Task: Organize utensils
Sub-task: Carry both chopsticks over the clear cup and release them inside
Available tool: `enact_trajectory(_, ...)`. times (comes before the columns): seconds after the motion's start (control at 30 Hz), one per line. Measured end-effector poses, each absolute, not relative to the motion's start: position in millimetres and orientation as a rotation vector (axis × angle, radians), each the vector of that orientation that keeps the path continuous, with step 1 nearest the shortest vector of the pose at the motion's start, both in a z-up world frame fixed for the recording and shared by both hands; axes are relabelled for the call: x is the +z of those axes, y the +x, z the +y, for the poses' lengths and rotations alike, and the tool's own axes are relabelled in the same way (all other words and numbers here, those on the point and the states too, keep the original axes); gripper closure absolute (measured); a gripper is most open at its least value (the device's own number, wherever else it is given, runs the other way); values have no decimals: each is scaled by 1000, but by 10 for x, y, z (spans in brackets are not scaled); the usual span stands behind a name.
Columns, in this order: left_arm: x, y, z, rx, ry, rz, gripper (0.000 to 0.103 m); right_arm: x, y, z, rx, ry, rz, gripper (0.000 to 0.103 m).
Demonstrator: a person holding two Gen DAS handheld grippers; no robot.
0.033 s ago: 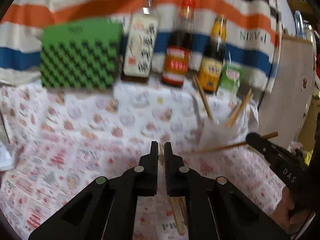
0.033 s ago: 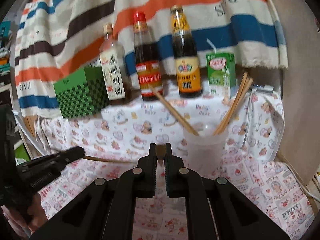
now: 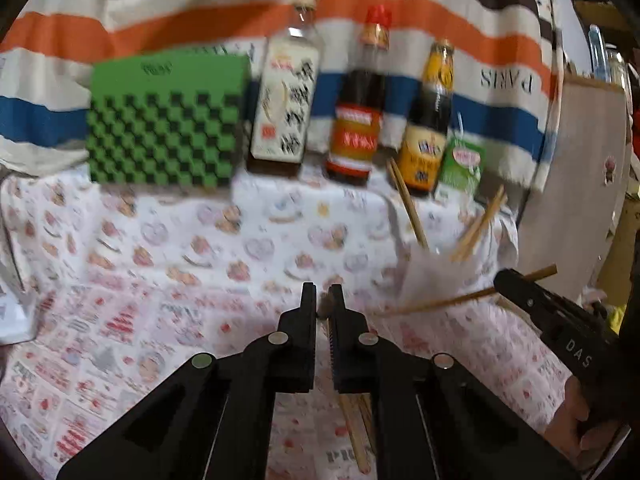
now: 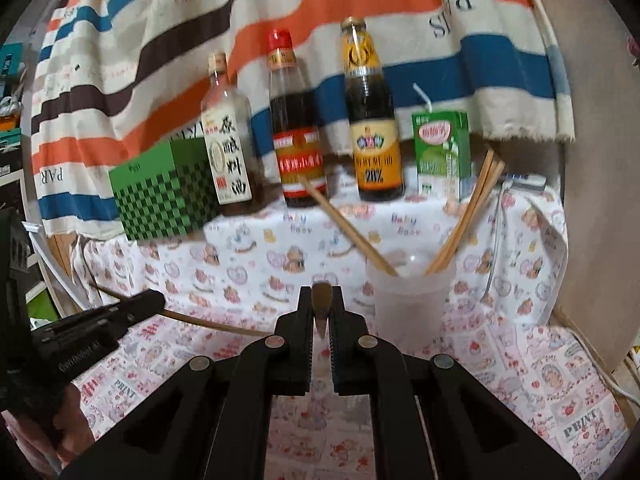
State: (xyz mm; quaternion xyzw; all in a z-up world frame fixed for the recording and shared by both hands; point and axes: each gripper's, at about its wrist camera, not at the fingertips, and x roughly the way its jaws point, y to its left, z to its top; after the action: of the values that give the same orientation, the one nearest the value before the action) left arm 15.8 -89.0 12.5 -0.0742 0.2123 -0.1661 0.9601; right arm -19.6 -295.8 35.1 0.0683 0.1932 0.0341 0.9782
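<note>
nothing has shifted since the earlier frame, both views match it. left gripper (image 3: 323,300) hangs low over the table (image 3: 160,280), its fingers (image 3: 308,304) nearly together and clamped on a chopstick (image 3: 354,436) that runs back beneath them toward the camera. blur hides the exact contact at the tips.

over on the right, the right gripper (image 4: 321,300) has its fingers (image 4: 306,308) pinched on another chopstick (image 4: 321,304), seen end-on between them. from the left wrist view that same stick (image 3: 448,300) pokes out both sides of the gripper, slanting above the cloth.

just right of the right gripper stands the clear plastic cup (image 4: 410,296), with one chopstick (image 4: 348,228) leaning left and a pair (image 4: 468,216) leaning right inside it.

along the back, a green checkered box (image 4: 168,196), three sauce bottles (image 4: 300,132) in a row, and a green drink carton (image 4: 440,152) stand against the striped cloth (image 4: 400,20).
</note>
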Motion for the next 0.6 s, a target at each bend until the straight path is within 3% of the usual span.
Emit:
enact_trajectory(0.23, 239, 169, -785, -319, -190, 376, 99, 422, -256, -2995, 78, 148, 348, 95)
enact_trajectory(0.6, 444, -184, -765, -302, -191, 171, 99, 784, -665, -3242, 58, 199, 79, 95)
